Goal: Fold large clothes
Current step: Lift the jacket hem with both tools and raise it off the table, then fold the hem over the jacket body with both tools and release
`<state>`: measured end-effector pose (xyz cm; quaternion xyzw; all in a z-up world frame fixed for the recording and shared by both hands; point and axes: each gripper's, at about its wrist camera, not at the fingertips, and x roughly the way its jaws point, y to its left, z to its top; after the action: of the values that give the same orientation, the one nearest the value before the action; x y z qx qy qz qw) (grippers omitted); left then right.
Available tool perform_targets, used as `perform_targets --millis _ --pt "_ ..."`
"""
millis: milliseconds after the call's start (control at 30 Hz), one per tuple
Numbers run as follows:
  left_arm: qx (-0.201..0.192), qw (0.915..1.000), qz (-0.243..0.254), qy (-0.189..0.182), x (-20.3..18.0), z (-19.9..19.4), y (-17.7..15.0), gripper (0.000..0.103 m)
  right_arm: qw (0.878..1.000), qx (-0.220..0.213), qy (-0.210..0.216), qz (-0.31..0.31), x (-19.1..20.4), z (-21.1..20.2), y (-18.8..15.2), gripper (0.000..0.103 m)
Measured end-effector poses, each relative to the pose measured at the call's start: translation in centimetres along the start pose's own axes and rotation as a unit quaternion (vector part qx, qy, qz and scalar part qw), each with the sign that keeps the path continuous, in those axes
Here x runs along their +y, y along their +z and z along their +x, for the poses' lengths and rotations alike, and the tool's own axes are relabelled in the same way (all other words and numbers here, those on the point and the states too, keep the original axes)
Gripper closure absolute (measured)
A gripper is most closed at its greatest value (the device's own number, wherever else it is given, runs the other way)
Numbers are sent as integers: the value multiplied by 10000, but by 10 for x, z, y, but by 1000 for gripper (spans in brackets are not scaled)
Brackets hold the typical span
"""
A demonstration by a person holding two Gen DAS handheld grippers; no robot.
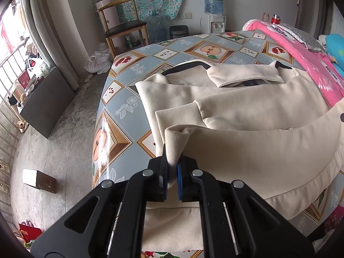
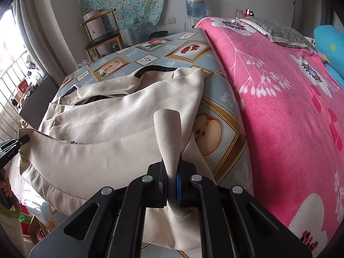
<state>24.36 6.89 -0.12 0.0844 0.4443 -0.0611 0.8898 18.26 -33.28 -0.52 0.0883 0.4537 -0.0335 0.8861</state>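
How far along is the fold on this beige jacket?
Partly done. One sleeve already lies folded across the beige jacket on the fruit-print tablecloth. In hand: the left gripper and right gripper, jaws shut, each pinch the ribbed hem. Left: carry the hem up to the collar.

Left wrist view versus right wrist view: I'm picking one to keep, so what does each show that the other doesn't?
Only the left wrist view shows the brown box on the floor and the white plastic bag. Only the right wrist view shows the left gripper from outside. Both show the beige garment, each gripper shut on its hem (left, right gripper), the wooden chair and the pink blanket.
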Motion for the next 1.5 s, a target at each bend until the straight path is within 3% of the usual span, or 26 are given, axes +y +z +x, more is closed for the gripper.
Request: perform_targets --millis 200,367,533,733,933,1033,1167,1300,1433,1500 --pt "-24 10000 0 14 1 -1 1 97 9999 -125 6 12 1 -7 0 97" --pt "-350 9994 34 30 3 -26 13 97 9989 -455 72 6 4 -27 10 97" --pt "-872 9961 75 -94 16 -54 50 97 9961 -866 37 -180 11 -41 45 97" --pt "-1081 9936 291 -122 26 -36 124 97 9928 -1157 109 -302 8 -22 119 97" --pt "-617 9967 510 -97 19 43 192 97 9967 -757 143 -267 3 53 183 97" --pt "-157 9984 543 -41 17 98 202 97 9989 -342 57 -312 2 103 191 97" --pt "436 9974 566 83 16 156 192 97 9994 238 97 -214 -7 159 186 97" --pt "657 9970 410 2 23 174 179 94 9984 480 214 -194 -15 179 180 96" --pt "704 9972 -35 -237 50 173 179 85 9982 589 135 5 -30 177 184 71" --pt "596 9964 -467 -381 72 160 177 81 9987 496 22 116 -41 162 187 70"
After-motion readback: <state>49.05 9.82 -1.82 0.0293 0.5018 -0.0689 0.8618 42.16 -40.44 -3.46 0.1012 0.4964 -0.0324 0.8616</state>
